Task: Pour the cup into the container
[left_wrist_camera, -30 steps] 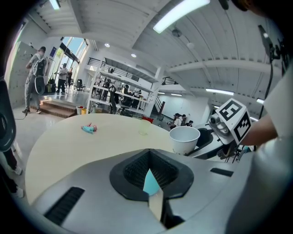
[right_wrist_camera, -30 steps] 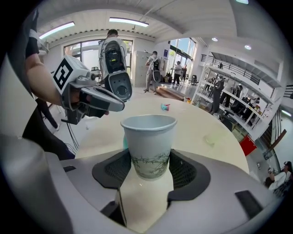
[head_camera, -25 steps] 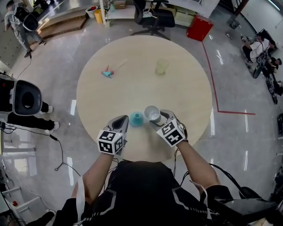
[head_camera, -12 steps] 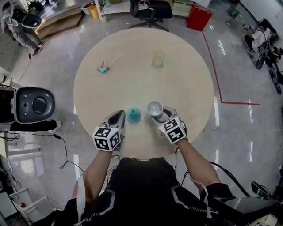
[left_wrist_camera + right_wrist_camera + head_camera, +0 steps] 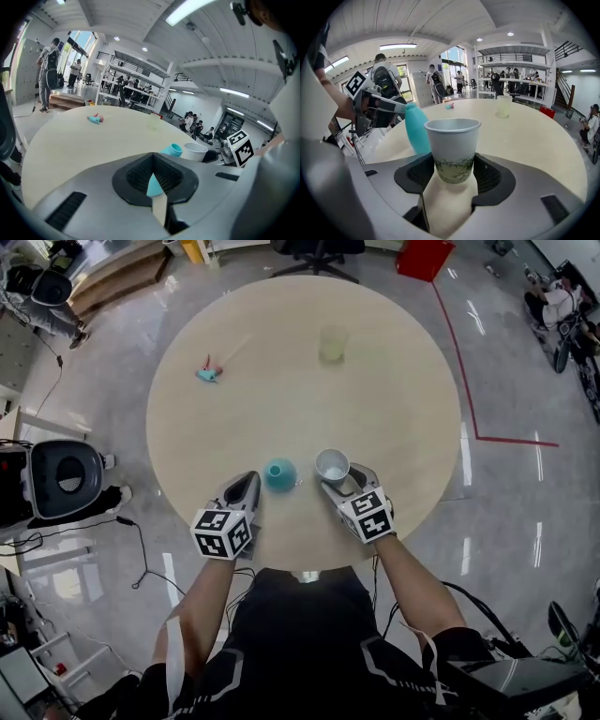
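Near edge of round beige wooden table point(image 5: 394, 409): teal plastic flask-shaped container point(image 5: 279, 473), upright, narrow neck up; landmark for all entries below.
White paper cup with green leaf print point(image 5: 453, 145): upright, mouth up, just right of the container in the head view, with a narrow gap between the two. Contents not readable. Cannot tell whether its base touches the tabletop.
Right gripper point(image 5: 341, 484): jaws clamped on the cup's lower half, a dark ribbed pad point(image 5: 417, 176) on each side, rim well clear above. Marker cube point(image 5: 367, 515) sits behind, toward the person.
Left gripper point(image 5: 249, 486): just left of the container, tips pointing at its base. Jaws closed together, nothing held; only a sliver of teal shows through the slit between them. Contact with the container: cannot tell.
Pale yellow-green translucent tumbler point(image 5: 333, 343): well beyond the container on the table's far side, slightly right, upright.
Small teal-and-pink object with pale stick point(image 5: 208, 372): well beyond the container, far left; too small to identify.
Person point(image 5: 309, 643): bare forearms, dark top, at the table edge nearest the container.
Glossy grey floor point(image 5: 506, 521): red line point(image 5: 459, 371) off to the container's right, black-and-white machine point(image 5: 58, 472) well to its left.
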The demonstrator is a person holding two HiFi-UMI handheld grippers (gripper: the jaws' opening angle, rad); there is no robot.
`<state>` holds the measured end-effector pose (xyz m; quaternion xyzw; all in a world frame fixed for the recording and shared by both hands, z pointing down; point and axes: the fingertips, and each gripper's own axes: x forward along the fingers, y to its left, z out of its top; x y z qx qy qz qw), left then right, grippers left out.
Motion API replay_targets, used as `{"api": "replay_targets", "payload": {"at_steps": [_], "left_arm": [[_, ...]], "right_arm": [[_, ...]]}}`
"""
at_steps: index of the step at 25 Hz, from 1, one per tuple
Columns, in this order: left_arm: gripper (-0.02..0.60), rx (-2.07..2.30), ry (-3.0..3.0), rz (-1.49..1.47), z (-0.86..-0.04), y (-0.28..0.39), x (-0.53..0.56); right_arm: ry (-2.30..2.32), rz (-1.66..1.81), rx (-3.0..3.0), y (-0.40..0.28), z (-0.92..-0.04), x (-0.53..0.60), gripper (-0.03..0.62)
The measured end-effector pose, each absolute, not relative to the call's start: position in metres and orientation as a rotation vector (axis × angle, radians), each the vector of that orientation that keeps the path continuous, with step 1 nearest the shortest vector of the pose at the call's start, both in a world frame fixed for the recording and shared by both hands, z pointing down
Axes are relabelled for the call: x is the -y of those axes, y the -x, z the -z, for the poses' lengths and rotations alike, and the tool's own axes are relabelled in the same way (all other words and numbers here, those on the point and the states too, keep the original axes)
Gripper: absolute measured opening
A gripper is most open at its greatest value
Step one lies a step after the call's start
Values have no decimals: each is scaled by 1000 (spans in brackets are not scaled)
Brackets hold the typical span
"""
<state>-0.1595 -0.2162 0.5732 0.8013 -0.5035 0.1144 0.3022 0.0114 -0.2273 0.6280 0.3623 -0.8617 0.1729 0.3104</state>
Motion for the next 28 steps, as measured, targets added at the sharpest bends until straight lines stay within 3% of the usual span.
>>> {"api": "replay_targets", "payload": {"at_steps": [28], "left_arm": [[-5,1314,-2106,-382,-602,162,212]], "right_arm": [[-1058,-615,2249,-20,-678,213,264]]}}
